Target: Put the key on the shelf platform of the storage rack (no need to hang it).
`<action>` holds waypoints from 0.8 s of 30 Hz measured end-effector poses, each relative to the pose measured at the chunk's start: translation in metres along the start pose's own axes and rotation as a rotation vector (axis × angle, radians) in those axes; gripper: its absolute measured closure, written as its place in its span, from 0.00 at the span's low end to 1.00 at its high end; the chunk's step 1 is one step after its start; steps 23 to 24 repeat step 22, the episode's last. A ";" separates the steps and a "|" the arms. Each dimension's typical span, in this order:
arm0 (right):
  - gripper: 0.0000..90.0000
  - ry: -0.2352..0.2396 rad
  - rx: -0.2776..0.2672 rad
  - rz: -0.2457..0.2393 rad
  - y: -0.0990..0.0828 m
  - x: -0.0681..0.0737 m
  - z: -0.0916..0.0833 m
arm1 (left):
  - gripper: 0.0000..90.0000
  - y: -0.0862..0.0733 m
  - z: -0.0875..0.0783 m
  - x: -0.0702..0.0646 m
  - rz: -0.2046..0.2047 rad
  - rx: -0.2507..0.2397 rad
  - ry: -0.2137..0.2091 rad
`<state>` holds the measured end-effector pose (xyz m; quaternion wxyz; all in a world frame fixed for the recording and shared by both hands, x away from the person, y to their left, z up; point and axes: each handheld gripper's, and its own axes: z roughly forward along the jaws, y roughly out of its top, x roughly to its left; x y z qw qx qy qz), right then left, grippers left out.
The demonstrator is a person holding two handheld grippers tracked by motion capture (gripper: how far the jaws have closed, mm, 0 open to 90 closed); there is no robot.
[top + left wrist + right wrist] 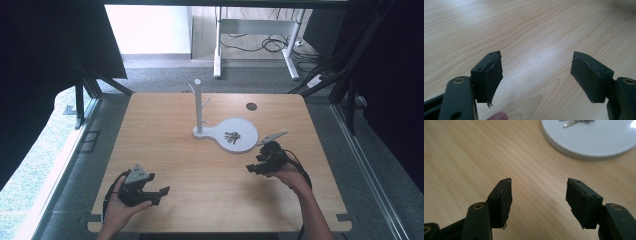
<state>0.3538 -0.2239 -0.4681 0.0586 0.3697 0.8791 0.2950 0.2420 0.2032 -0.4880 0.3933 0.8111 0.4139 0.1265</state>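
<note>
Wooden counter point(165, 150) carries one white stand: one round disc base point(245, 142) with one upright post point(198, 107) at its left end. One bunch of keys point(232, 137) lies on the disc. Two grippers: right gripper point(251, 169) just beside the disc's near edge, jaws apart, nothing between; left gripper point(161, 193) well apart at near-left, jaws apart, nothing held

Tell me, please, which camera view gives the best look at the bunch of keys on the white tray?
The high view: the keys lie whole on the round white tray beside the peg stand. The right gripper view catches just their lower ends at its top edge. The left gripper view looks at bare wooden table.
</note>
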 end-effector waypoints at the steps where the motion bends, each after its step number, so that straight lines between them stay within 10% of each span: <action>1: 0.42 -0.002 -0.005 0.001 -0.006 0.000 -0.001 | 0.28 0.000 0.001 0.001 0.002 0.002 0.002; 10: 0.42 -0.026 -0.020 0.096 -0.068 -0.010 -0.006 | 0.28 -0.001 0.000 0.004 -0.010 0.004 0.014; 24: 0.43 -0.147 -0.082 0.101 -0.080 -0.017 -0.006 | 0.28 -0.001 0.006 0.000 0.004 0.020 0.004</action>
